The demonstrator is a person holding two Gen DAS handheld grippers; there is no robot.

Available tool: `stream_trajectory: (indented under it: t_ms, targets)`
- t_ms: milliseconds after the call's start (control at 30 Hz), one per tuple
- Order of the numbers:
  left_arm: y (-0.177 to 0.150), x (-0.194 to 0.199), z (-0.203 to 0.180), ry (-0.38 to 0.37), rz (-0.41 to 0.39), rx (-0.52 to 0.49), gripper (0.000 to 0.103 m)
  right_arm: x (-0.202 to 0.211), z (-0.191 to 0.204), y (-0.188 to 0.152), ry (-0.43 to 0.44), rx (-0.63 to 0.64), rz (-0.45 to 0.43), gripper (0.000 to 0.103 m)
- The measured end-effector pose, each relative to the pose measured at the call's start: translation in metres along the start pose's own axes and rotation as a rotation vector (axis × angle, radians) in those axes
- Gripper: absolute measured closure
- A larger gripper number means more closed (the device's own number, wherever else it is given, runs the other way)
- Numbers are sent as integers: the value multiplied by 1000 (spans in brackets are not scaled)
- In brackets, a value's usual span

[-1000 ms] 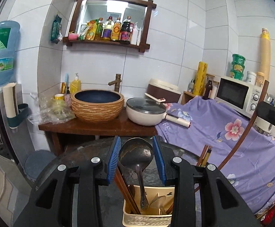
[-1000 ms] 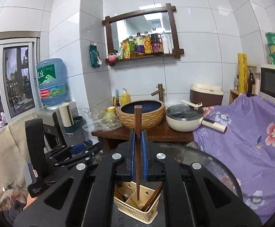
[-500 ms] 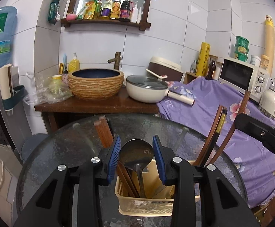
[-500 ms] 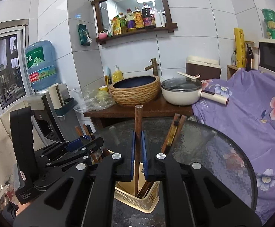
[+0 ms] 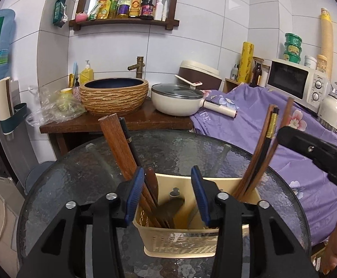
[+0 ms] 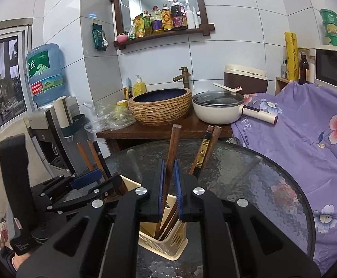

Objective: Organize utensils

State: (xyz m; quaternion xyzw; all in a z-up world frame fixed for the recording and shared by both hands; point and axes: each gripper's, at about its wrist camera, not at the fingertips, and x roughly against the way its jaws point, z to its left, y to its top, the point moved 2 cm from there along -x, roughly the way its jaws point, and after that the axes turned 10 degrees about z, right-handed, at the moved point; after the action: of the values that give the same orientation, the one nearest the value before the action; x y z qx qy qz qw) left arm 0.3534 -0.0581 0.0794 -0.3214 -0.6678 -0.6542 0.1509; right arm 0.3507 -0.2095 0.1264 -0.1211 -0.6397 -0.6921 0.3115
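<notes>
Chopstick (image 6: 168,180) stands nearly upright, leaning a touch right at the top, its lower end down in the cream utensil basket (image 6: 166,243) on the glass table (image 6: 261,185), and the right gripper (image 6: 169,185) has its blue pads closed on the shaft. The left gripper (image 5: 167,194) has just been opening and now gapes with nothing pinched, the dark ladle (image 5: 173,206) lying blurred down in the basket between its pads. Only the left wrist view shows that ladle and the chopsticks (image 5: 119,148) leaning left; the right wrist view alone shows the grip.
</notes>
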Motion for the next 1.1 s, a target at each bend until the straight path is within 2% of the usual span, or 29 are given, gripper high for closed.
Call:
stream_trajectory:
  t_ms: [33, 67, 100, 167, 233, 300, 333, 367, 433, 500, 567, 733, 933, 1100]
  targets:
    - [-2, 4, 0, -2, -7, 2, 57, 1, -1, -2, -6, -3, -3, 81]
    - [-3, 7, -1, -7, -14, 3, 52, 2, -2, -3, -8, -7, -3, 60]
    - [-4, 10, -1, -12, -21, 3, 49, 5, -4, -6, -5, -20, -14, 51]
    - [-8, 19, -4, -6, -39, -4, 37, 10, -6, -9, -6, -29, -36, 48]
    - [-11, 28, -6, 1, -65, -14, 34, 16, -6, -14, -3, -25, -46, 48]
    - [-15, 36, -8, -1, -75, -20, 32, 25, -8, -20, -7, -32, -69, 43]
    - [-18, 40, -7, -4, -79, -19, 28, 30, -10, -24, -10, -37, -80, 38]
    - [-22, 45, -5, -6, -87, -12, 24, 34, -11, -28, -15, -38, -85, 26]
    - [-31, 55, -2, -10, -100, -1, 17, 45, -15, -40, -39, -40, -102, 20]
    - [-43, 64, 2, 1, -116, 10, 12, 51, -16, -53, -51, -30, -96, 19]
    - [-55, 69, 4, 4, -116, 17, 7, 56, -16, -71, -62, -23, -82, 14]
    - [-94, 77, 3, -5, -68, 27, 7, 68, -12, -119, -63, -42, -73, 7]
    - [-143, 84, -1, 58, -4, -9, 7, 79, 1, -182, -64, -41, -21, 6]
    - [-175, 105, 0, 101, -18, -2, 7, 97, 14, -222, -33, -57, -10, 6]
